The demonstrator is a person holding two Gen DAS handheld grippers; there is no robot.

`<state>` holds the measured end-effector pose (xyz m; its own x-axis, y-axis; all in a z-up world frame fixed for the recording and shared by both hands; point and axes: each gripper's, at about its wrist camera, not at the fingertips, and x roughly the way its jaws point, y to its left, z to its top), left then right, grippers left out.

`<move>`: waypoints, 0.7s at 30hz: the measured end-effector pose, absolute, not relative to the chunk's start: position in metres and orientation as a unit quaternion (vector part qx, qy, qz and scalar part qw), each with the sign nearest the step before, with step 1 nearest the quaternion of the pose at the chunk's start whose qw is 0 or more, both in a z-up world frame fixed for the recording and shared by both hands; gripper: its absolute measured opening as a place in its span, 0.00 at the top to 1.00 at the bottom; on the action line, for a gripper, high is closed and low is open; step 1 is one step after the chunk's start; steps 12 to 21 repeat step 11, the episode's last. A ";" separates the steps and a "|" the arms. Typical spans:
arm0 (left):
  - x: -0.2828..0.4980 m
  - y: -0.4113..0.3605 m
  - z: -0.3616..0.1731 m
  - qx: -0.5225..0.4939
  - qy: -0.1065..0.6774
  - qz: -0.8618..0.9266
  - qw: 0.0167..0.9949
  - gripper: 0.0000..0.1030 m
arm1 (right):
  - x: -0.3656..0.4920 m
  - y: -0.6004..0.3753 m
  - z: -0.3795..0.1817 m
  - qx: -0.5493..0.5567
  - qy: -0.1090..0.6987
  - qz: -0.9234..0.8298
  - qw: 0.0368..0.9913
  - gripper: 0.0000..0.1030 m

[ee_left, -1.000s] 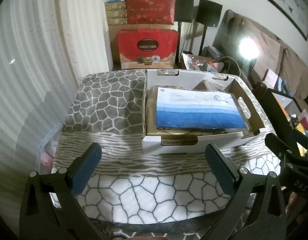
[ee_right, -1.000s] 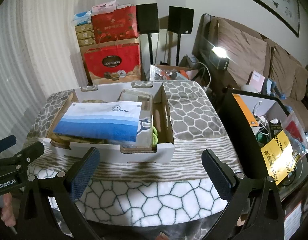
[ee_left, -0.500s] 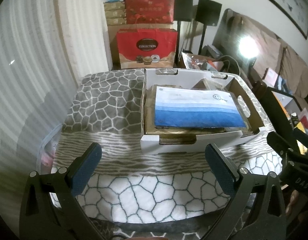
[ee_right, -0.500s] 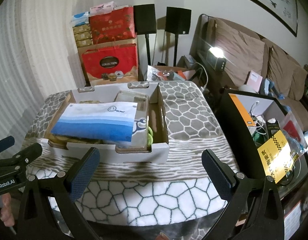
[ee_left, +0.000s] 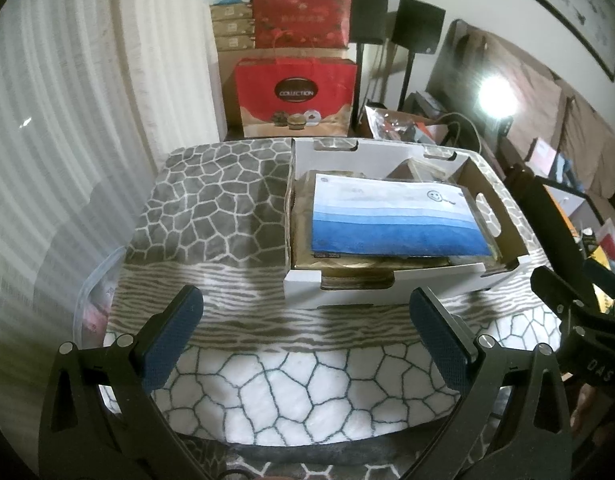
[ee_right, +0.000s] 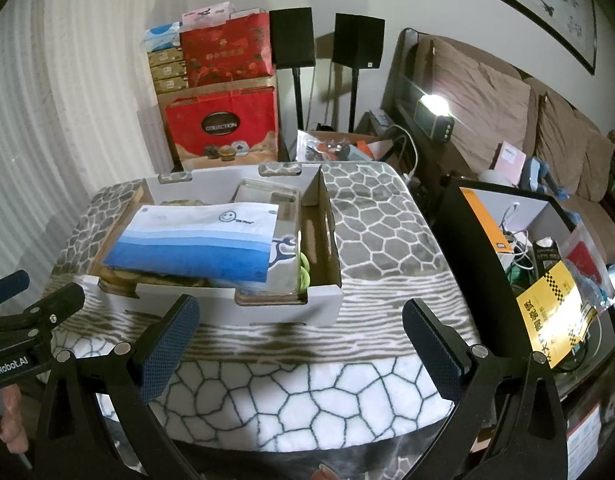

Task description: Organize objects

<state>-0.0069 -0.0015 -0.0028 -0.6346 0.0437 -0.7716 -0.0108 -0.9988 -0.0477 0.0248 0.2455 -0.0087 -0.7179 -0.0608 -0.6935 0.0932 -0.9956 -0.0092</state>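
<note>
A white cardboard box (ee_left: 343, 283) (ee_right: 267, 312) stands on a table covered with a stone-pattern blanket (ee_left: 211, 204) (ee_right: 371, 224). A blue-and-white striped packet (ee_left: 391, 216) (ee_right: 195, 240) lies on top of the stacked things in the box. A clear container (ee_right: 267, 196) and green items (ee_right: 304, 272) sit at the box's right end. My left gripper (ee_left: 305, 336) is open and empty, above the table's near edge in front of the box. My right gripper (ee_right: 299, 340) is open and empty, also in front of the box.
Red gift bags (ee_left: 295, 96) (ee_right: 223, 124) and stacked cartons stand behind the table. Two black speakers (ee_right: 327, 40) stand on poles. A black shelf with clutter (ee_right: 547, 264) is at the right, a sofa (ee_right: 507, 120) behind it. A curtain (ee_left: 67, 120) hangs at the left.
Both grippers have pulled back slightly and stay open and empty. The box and its contents have not moved.
</note>
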 end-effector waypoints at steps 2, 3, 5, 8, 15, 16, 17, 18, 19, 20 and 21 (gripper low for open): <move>-0.007 -0.001 -0.003 -0.427 -0.019 0.904 0.015 0.00 | 0.024 0.245 -0.009 0.375 0.023 -0.926 0.043 0.01; -0.006 -0.001 -0.003 -0.427 -0.019 0.904 0.015 0.00 | 0.024 0.245 -0.009 0.375 0.023 -0.926 0.044 0.01; -0.006 -0.001 -0.002 -0.426 -0.019 0.904 0.015 0.00 | 0.023 0.244 -0.009 0.376 0.023 -0.925 0.045 0.01; -0.006 -0.001 -0.002 -0.420 -0.011 0.907 0.014 0.00 | 0.023 0.244 -0.008 0.375 0.023 -0.926 0.045 0.01; -0.006 0.001 -0.003 -0.420 -0.003 0.907 0.011 0.00 | 0.023 0.244 -0.009 0.376 0.023 -0.925 0.046 0.01; -0.006 0.001 -0.003 -0.420 -0.003 0.907 0.011 0.00 | 0.023 0.244 -0.009 0.376 0.023 -0.925 0.046 0.01; -0.006 0.001 -0.003 -0.420 -0.003 0.907 0.011 0.00 | 0.023 0.244 -0.009 0.376 0.023 -0.925 0.046 0.01; -0.006 0.001 -0.003 -0.420 -0.003 0.907 0.011 0.00 | 0.023 0.244 -0.009 0.376 0.023 -0.925 0.046 0.01; -0.006 0.001 -0.003 -0.420 -0.003 0.907 0.011 0.00 | 0.023 0.244 -0.009 0.376 0.023 -0.925 0.046 0.01; -0.006 0.001 -0.003 -0.420 -0.003 0.907 0.011 0.00 | 0.023 0.244 -0.009 0.376 0.023 -0.925 0.046 0.01; -0.006 0.001 -0.003 -0.420 -0.003 0.907 0.011 0.00 | 0.023 0.244 -0.009 0.376 0.023 -0.925 0.046 0.01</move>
